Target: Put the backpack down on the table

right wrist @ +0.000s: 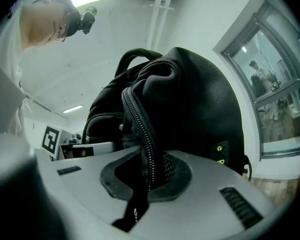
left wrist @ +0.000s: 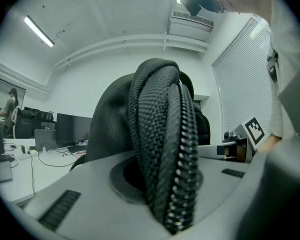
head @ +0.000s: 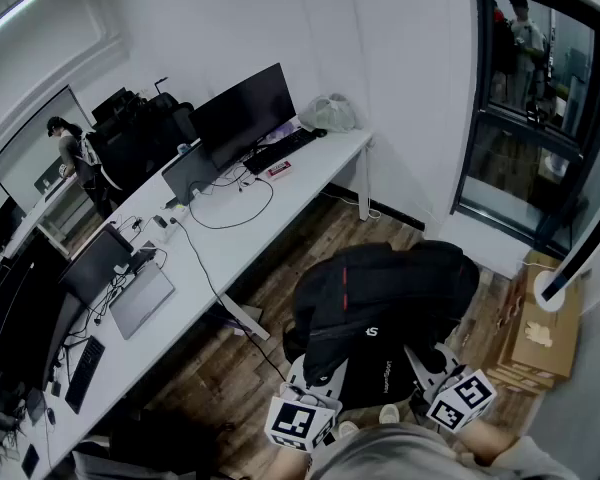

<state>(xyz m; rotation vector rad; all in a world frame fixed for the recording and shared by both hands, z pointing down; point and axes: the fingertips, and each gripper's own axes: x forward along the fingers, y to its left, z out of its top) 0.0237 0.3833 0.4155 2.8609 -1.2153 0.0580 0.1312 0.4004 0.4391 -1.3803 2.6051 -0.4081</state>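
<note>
Carrying step: the left tool (left wrist: 166, 186) and right tool (right wrist: 146, 180) each clench a zippered fold of the black backpack (head: 380, 303), held above the floor (head: 205, 373), well apart from the white table (head: 315, 178). Next it likely needs carrying across and lowering onto a bare patch

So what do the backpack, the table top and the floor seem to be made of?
Backpack: black woven synthetic fabric, matte. The left gripper view shows a coarse weave and a toothed zip, probably plastic.
Table: smooth white top with a faint sheen, likely laminate.
Floor: brown wood-grain planks; the pictures don't show whether it is wood or vinyl.
</note>
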